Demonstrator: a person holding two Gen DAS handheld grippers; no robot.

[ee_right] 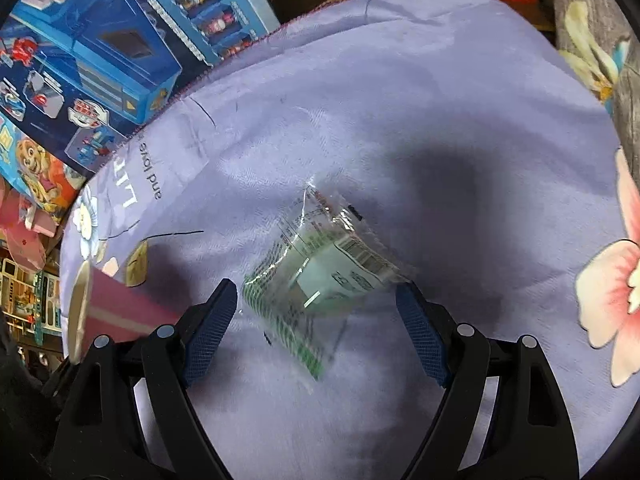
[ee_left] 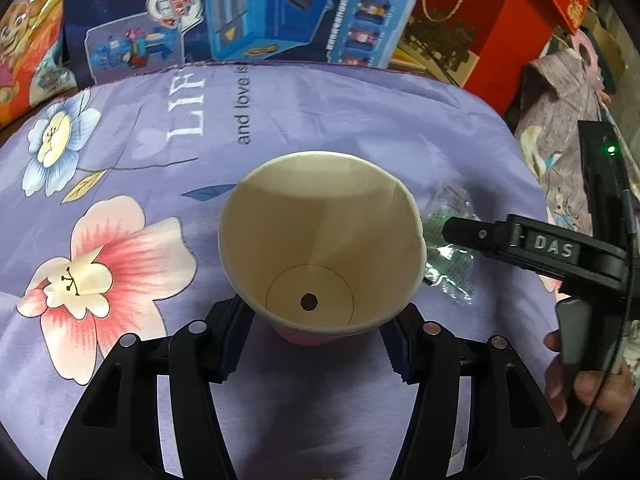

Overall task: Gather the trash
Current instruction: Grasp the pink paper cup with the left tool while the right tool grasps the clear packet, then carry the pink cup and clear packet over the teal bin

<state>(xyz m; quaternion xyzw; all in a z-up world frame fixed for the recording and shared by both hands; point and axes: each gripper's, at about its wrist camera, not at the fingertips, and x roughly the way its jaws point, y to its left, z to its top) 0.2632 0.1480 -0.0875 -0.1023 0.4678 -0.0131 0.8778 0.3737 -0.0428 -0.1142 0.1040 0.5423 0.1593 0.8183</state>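
While left gripper (ee_left: 316,332) jaws clamp the paper cup (ee_left: 320,240), right gripper (ee_right: 318,308) jaws wide around wrapper (ee_right: 316,276).

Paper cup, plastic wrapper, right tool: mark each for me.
paper cup (ee_left: 320,240): left wrist view, on its inner wall.
plastic wrapper (ee_right: 320,276): right wrist view, on its printed middle.
right tool (ee_right: 316,320): right wrist view, midway between its blue pads, over the wrapper.

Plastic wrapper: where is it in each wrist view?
Left wrist: plastic wrapper at right of centre, beside the paper cup, partly behind the right gripper.
Right wrist: wrapper at centre, between the open fingers.
Shared landmark: white lettering on the purple cloth.
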